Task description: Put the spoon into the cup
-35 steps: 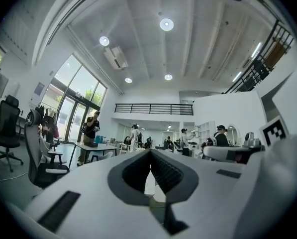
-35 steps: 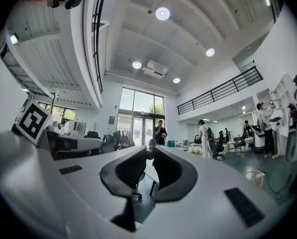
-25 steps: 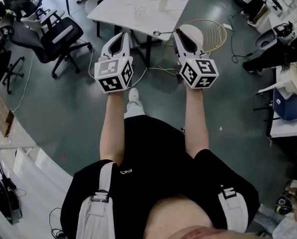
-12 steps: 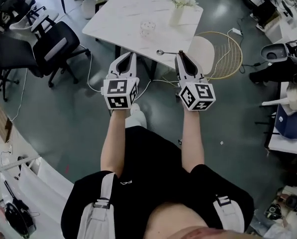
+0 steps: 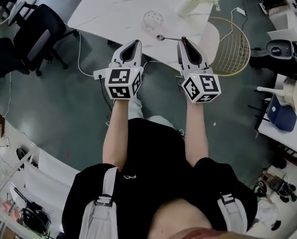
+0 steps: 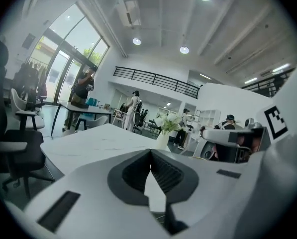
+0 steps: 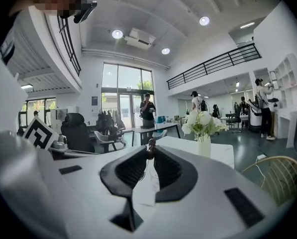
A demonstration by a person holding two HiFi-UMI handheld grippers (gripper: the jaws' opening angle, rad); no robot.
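The right claw [image 5: 183,40] is pinched almost shut on the spoon [image 5: 167,38] at the very end of its handle, which in the right gripper view shows only as a small dark nub between the jaw tips. The spoon sticks out sideways toward the left claw [image 5: 136,43], bowl outermost, just on the person's side of the cup [image 5: 153,20] and not in it (whether it rests on the table [image 5: 108,9] or hangs above it cannot be told). The left claw is closed on nothing, its tips meeting, also on the person's side of the cup and a little to its left. The cup, of clear glass, stands upright on the white marbled table. To the right of the cup and farther back stands a white vase [image 5: 187,7] of pale flowers. Well to the right of the cup, off the table, is a gold wire chair [image 5: 236,40]; well to the left of the cup, dark office chairs [image 5: 39,26] stand on the floor
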